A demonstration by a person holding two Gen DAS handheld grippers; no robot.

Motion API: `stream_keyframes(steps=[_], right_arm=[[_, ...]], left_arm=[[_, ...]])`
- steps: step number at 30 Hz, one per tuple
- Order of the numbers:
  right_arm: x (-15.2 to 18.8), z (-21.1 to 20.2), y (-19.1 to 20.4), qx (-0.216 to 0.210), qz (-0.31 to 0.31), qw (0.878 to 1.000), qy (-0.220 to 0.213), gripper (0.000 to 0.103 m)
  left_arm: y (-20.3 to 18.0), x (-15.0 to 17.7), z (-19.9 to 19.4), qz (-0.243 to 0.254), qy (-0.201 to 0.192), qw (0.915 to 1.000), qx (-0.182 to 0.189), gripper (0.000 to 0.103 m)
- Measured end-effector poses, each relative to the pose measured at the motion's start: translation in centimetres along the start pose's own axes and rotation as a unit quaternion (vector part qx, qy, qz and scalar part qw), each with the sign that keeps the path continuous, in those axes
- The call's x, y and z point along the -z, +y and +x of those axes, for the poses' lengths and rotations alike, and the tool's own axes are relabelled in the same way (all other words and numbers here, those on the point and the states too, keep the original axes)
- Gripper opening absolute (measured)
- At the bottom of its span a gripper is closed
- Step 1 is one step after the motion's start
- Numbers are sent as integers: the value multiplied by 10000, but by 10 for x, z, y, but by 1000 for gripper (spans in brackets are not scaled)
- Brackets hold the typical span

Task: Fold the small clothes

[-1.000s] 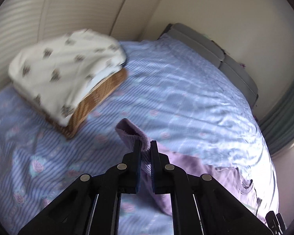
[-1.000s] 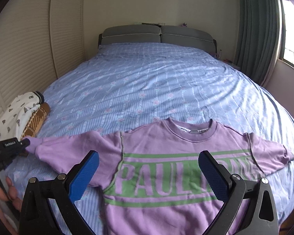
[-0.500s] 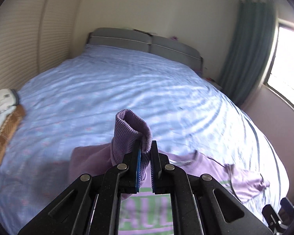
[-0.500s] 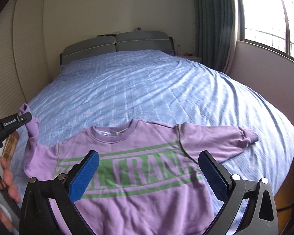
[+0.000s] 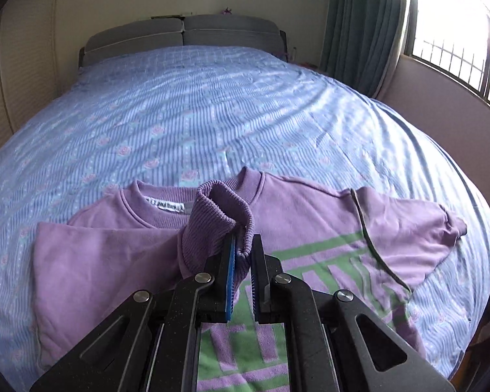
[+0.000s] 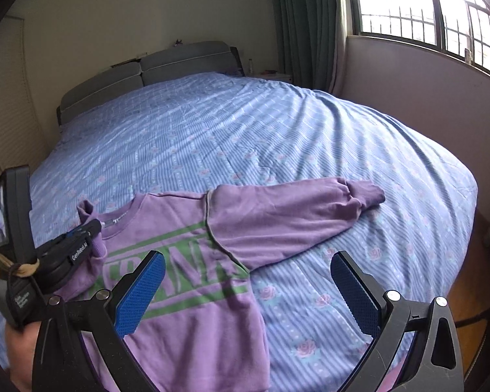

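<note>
Left gripper (image 5: 243, 254), which I hold over the chest of the purple sweatshirt (image 5: 310, 215), has its jaws closed on the ribbed cuff (image 5: 219, 219) of the left sleeve, the sleeve doubled inward across the body. Sweatshirt lies face up on the blue bedspread (image 5: 196, 114), collar toward the headboard. Right gripper (image 6: 245, 287) hangs wide open and empty; the right sleeve (image 6: 294, 209) runs outward to my right, its cuff ahead and right of this nearer gripper, probably my next grasp.
</note>
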State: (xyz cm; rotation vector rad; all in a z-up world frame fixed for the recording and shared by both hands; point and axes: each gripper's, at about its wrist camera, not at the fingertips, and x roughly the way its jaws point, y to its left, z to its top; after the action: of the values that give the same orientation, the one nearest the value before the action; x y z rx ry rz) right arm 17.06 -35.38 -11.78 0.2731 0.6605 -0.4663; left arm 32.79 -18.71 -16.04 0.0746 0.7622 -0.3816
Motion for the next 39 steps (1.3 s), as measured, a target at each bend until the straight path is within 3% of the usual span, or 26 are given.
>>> stream_keyframes(steps=[2,8,14,18,23,29,37,39], right_arm=[[3,4,-4,-8,32,10000,49,102],[9,12,-9,-34,103,9998,177,102],[11,15,-4,-68,58,9997,209,102],[9,22,14,-286,-122,9994,155,102],[-4,45,58,-1138,-610,9915,149,101],[-23,91,110,-1884,-1073,9750,480,69],[-30,139,149,-2369,-1491,9559,892,56],[-26,148,152,-2460,-1518,9513,1071,46]], left_arm=[[-6,5,-2,103,18,9999,-33,14],[-7,15,-20,65,-44,10000,0,40],[30,20,-44,-279,-202,9992,-190,56],[67,29,-44,-462,-164,9975,-507,58],[112,42,-31,-936,34,9928,-753,58],[134,51,-24,-1209,122,9883,-917,58],[139,51,-21,-1277,161,9874,-921,58],[141,51,-20,-1314,174,9871,-896,58]])
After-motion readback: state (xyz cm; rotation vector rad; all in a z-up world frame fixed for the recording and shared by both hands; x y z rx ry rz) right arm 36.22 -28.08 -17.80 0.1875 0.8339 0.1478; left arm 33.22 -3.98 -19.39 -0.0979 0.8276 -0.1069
